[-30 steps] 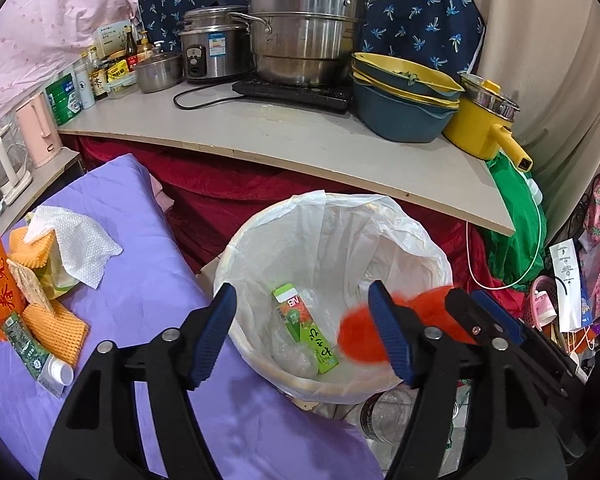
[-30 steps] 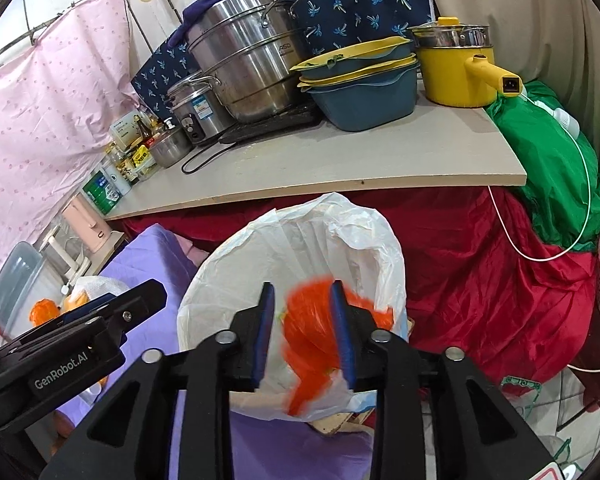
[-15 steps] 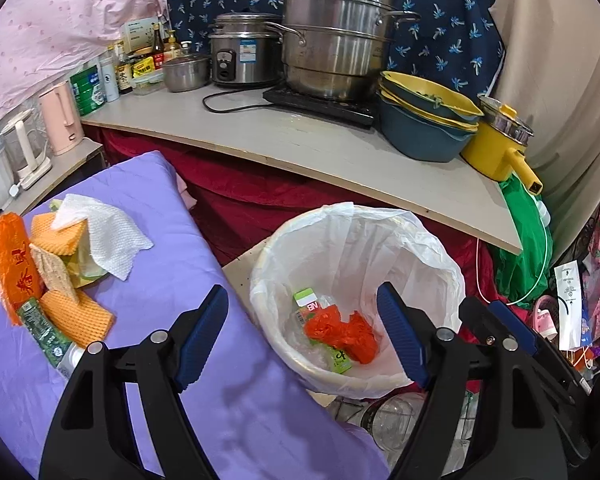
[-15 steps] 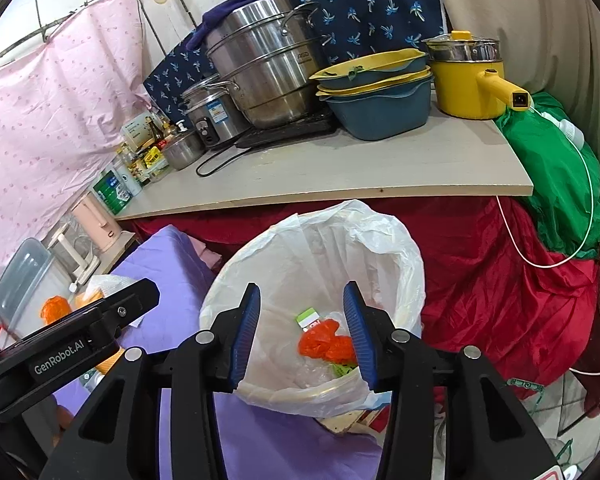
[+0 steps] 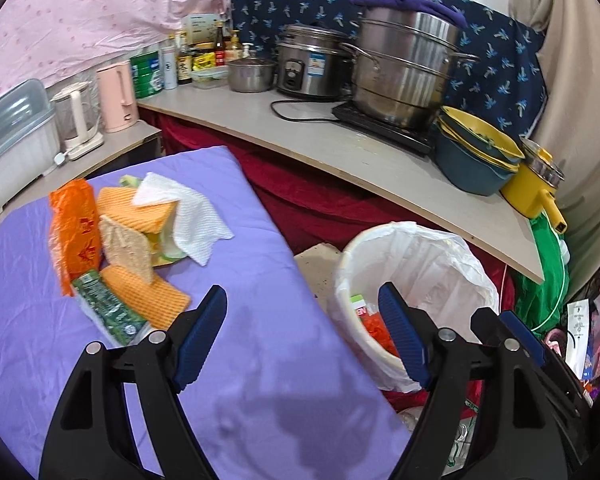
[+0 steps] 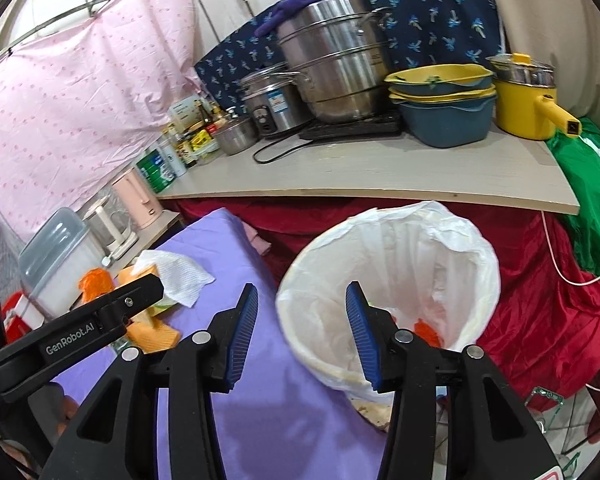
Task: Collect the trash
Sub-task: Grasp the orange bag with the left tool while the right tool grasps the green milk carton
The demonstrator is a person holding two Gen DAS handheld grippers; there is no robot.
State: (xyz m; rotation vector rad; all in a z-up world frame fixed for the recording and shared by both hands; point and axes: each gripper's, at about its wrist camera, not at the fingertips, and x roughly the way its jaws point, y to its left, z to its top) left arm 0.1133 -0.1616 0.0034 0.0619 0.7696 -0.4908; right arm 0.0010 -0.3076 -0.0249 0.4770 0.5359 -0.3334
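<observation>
over the purple cloth both grippers, left gripper [image 5: 300, 334] and right gripper [image 6: 302, 332], have just opened wider and hold nothing. orange plastic wrapper [image 5: 374, 326] lies in the white-lined round bin [image 6: 476, 264] by their right fingers. next, i think: grab the pile of orange sponges and white paper [image 5: 148, 236], ahead to the left.

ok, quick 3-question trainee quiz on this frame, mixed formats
1. True or false: the right tongs are holding a piece of trash.
2. Multiple choice: the orange scrap lies A) on the purple cloth, B) inside the bin, C) on the counter.
3. Short answer: name two items of trash waiting on the purple cloth.

Key
1. False. The right tongs are open with nothing between the pads, having just been opening.
2. B
3. Any two of: white tissue, orange wrapper, green tube, orange sponge cloths.
</observation>
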